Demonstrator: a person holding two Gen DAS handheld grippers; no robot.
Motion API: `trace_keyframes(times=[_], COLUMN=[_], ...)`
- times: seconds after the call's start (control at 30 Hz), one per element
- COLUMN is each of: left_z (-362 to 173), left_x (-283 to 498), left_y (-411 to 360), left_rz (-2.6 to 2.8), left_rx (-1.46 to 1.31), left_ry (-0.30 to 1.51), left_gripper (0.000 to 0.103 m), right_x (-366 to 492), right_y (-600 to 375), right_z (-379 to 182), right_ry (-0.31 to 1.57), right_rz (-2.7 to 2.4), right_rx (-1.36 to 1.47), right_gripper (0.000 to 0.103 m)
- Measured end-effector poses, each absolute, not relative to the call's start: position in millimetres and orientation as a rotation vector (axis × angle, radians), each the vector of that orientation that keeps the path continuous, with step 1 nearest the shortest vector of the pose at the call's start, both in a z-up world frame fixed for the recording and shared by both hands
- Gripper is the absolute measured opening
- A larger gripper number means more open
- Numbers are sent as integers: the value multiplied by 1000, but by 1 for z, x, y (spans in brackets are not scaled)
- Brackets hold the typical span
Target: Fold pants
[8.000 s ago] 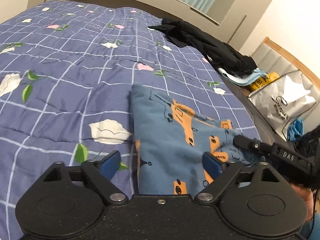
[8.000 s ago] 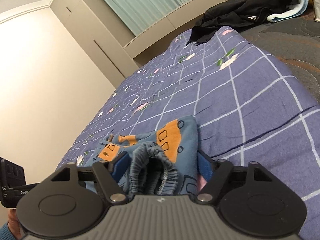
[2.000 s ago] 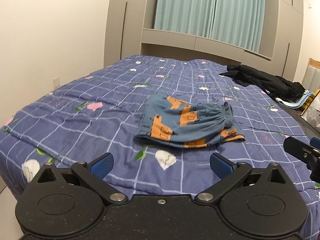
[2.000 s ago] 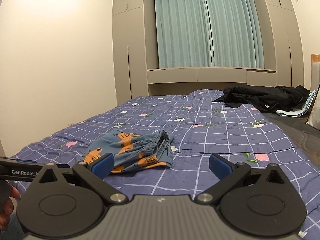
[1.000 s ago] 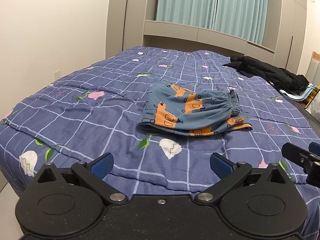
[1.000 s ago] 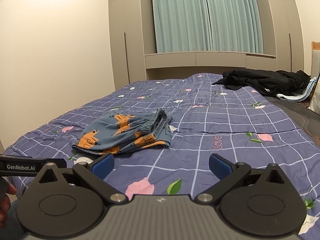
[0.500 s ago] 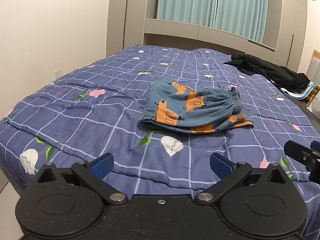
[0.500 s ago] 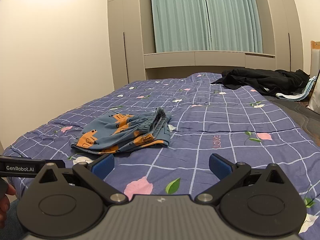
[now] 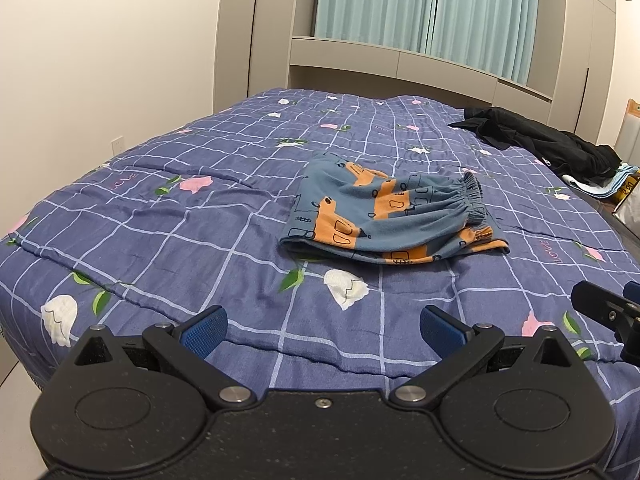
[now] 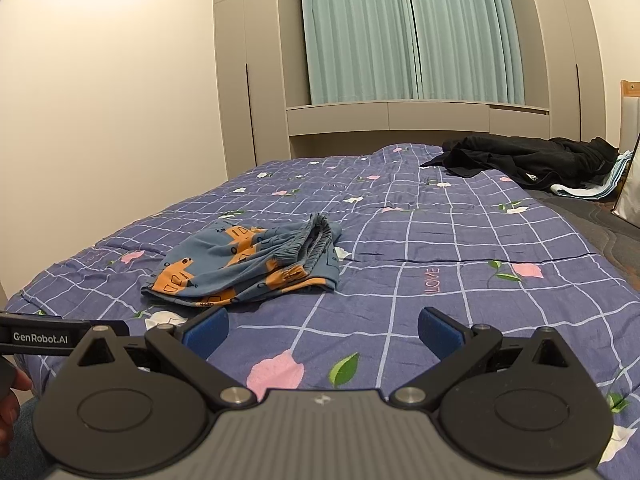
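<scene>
A home bedroom. A wide bed (image 9: 168, 208) with a blue checked, flowered quilt fills the room. Teal curtains (image 10: 412, 32) hang behind it, above a built-in ledge (image 10: 400, 118), flanked by tall beige wardrobes (image 10: 248, 68). Dark clothes (image 10: 528, 164) lie heaped at the far side.

Plain cream wall (image 10: 100, 120) fills the left of the frame. Teal curtains (image 10: 412, 32) hang top center, closed, above a beige built-in ledge (image 10: 400, 114) with tall wardrobes (image 10: 248, 60) either side.
</scene>
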State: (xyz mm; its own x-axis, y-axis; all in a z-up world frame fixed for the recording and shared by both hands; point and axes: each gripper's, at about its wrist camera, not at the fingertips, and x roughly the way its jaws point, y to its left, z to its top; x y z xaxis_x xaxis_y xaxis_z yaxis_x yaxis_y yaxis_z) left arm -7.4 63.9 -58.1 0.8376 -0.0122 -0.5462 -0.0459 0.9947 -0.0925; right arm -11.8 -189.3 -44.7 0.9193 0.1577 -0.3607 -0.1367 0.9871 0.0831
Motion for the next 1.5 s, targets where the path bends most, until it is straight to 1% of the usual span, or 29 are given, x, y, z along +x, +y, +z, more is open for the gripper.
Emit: trace_keyframes(times=[1.5], left_z=[-56], left_x=[-4], left_y=[59], left_rz=[32], left_rx=[-88], left_ry=[618], left_gripper=[102], right_x=[-12], right_y=[-193], right_z=[-46], right_ry=[380], right_rz=[150], right_rx=[54], right_gripper=[103])
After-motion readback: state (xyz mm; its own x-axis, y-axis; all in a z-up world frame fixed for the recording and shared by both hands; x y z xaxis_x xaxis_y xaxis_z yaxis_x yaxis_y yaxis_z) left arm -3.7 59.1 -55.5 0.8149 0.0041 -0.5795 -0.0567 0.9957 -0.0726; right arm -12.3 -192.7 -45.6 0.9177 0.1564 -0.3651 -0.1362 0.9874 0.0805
